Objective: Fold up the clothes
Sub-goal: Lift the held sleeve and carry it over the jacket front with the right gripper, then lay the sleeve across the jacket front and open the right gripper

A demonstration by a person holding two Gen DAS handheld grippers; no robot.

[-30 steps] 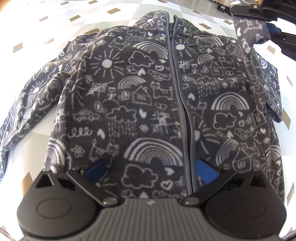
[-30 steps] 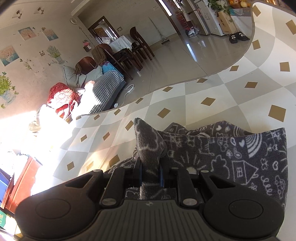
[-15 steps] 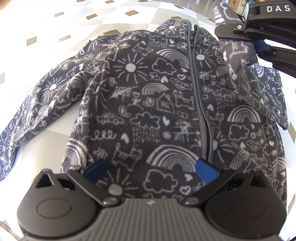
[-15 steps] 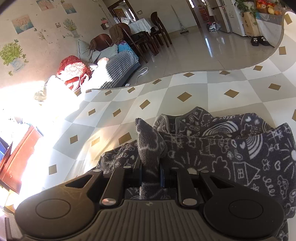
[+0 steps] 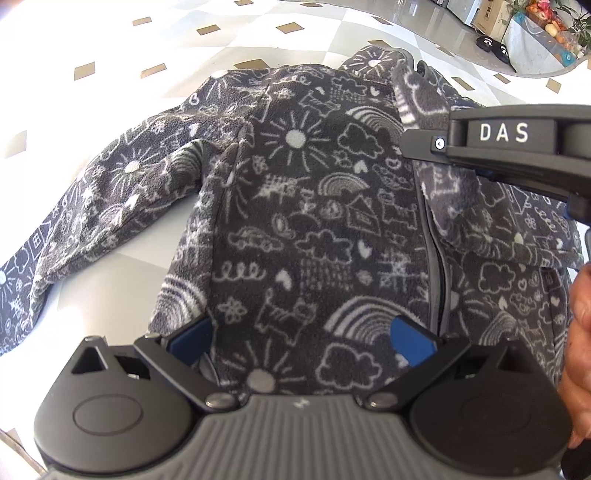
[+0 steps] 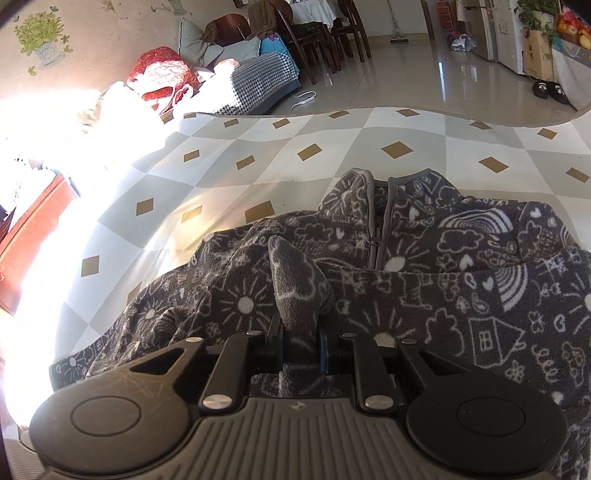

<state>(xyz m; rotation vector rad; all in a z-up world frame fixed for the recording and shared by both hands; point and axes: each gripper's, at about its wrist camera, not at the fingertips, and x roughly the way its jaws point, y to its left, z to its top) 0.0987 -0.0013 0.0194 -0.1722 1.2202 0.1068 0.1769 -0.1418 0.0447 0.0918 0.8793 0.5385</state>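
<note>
A counter (image 6: 332, 147) covered in a grey-and-white diamond pattern with small gold squares stands in a sunlit living room, with dining chairs (image 6: 314, 33) and a glossy floor beyond its far edge. On it lies a dark fleece jacket (image 5: 314, 229) printed with white suns, clouds and rainbows, front up and zipped, collar at the far end. One sleeve (image 5: 92, 206) stretches out flat to the left. The other sleeve (image 5: 480, 229) is lifted across the right side of the chest, its cuff clamped between the blue pads of the right hand-held gripper (image 6: 301, 350). The left hand-held gripper (image 5: 301, 336) hovers over the near hem with its jaws apart, gripping nothing. A person's hand (image 5: 580, 350) shows at the right edge.
</note>
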